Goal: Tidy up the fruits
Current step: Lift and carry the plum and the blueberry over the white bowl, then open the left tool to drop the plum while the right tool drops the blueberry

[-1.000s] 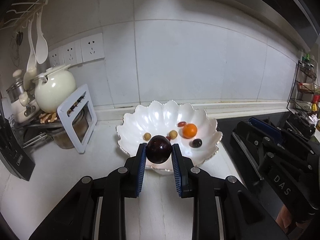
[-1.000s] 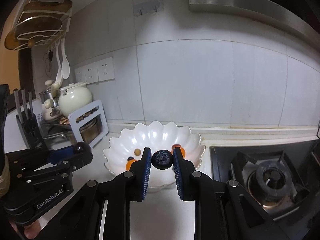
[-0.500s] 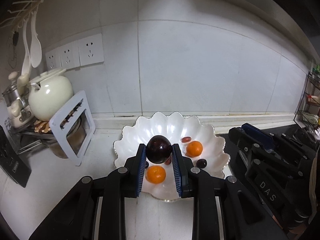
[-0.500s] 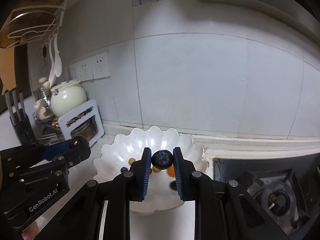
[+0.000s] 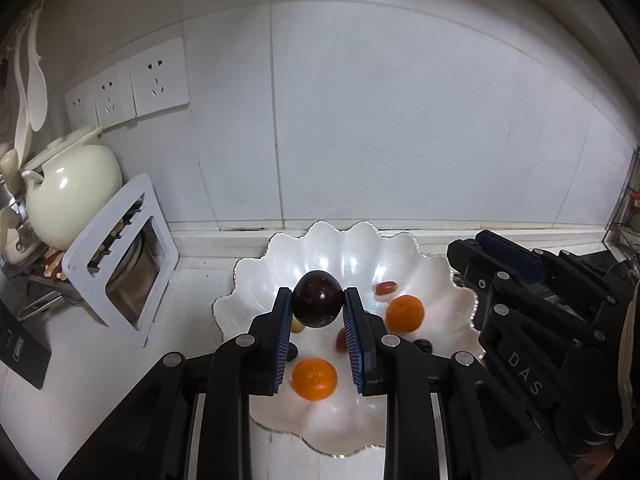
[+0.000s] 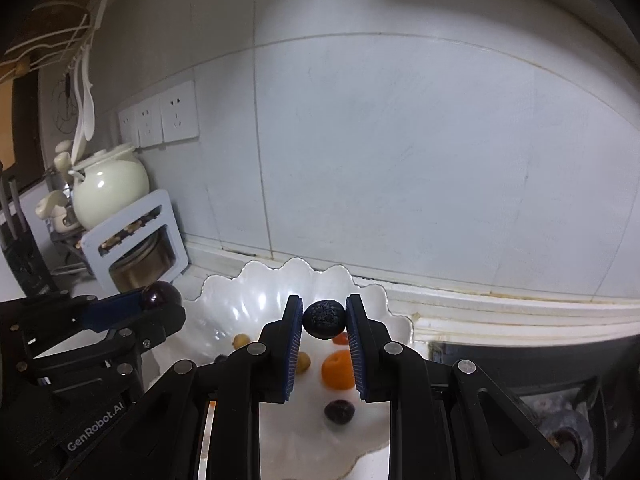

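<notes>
A white scalloped bowl [image 5: 400,256] sits on the counter against the tiled wall; it also shows in the right wrist view [image 6: 248,300]. It holds two oranges [image 5: 314,379] [image 5: 405,313], a red date [image 5: 385,288] and several small dark and yellow fruits. My left gripper [image 5: 318,305] is shut on a dark purple plum [image 5: 318,304] and holds it above the bowl. My right gripper [image 6: 323,319] is shut on a dark wrinkled fruit [image 6: 324,319], also above the bowl. The right gripper shows at the right of the left wrist view [image 5: 520,280].
A cream teapot [image 5: 68,196] stands on a white rack [image 5: 120,260] at the left, below wall sockets [image 5: 128,92]. A gas stove [image 6: 560,420] lies right of the bowl. A knife block [image 6: 20,248] stands at the far left.
Both grippers have moved forward and over the bowl with their fruits still held. The bowl now lies directly beneath both pairs of fingers.
</notes>
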`<act>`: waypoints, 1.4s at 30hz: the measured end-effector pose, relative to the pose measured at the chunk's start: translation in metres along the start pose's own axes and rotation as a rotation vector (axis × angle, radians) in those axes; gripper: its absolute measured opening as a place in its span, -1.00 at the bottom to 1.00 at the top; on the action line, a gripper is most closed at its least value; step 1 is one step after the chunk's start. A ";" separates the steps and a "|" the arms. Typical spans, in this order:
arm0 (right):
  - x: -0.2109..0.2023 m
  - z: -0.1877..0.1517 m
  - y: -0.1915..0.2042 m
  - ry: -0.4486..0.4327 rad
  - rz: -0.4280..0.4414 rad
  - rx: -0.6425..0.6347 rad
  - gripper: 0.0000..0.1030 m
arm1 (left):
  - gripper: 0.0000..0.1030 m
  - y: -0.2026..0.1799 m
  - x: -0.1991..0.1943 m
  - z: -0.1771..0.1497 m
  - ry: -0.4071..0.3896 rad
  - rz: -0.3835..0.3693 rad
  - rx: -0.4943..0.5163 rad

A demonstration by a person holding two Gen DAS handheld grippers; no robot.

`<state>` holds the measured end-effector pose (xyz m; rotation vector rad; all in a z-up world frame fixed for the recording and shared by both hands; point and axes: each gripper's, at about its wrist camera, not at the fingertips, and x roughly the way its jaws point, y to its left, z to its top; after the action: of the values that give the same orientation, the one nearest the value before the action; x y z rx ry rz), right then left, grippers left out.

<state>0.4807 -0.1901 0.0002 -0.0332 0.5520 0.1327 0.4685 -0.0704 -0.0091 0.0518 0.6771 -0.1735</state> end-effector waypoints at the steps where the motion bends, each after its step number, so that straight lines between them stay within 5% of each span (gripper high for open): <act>1: 0.005 0.001 0.000 0.010 0.003 -0.002 -0.54 | -0.49 0.001 0.005 0.001 0.009 0.002 -0.003; 22: 0.097 -0.011 0.003 0.230 0.034 0.005 -0.52 | -0.47 0.018 0.086 -0.002 0.197 0.035 0.002; 29: 0.097 -0.017 0.001 0.263 -0.002 0.019 -0.14 | 0.03 0.022 0.076 -0.005 0.177 0.063 0.022; 42: 0.026 -0.029 0.005 0.201 -0.077 0.065 0.26 | 0.41 0.041 0.012 -0.013 0.068 0.125 0.026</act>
<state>0.4870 -0.1839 -0.0382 -0.0043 0.7546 0.0365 0.4766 -0.0300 -0.0275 0.1256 0.7376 -0.0604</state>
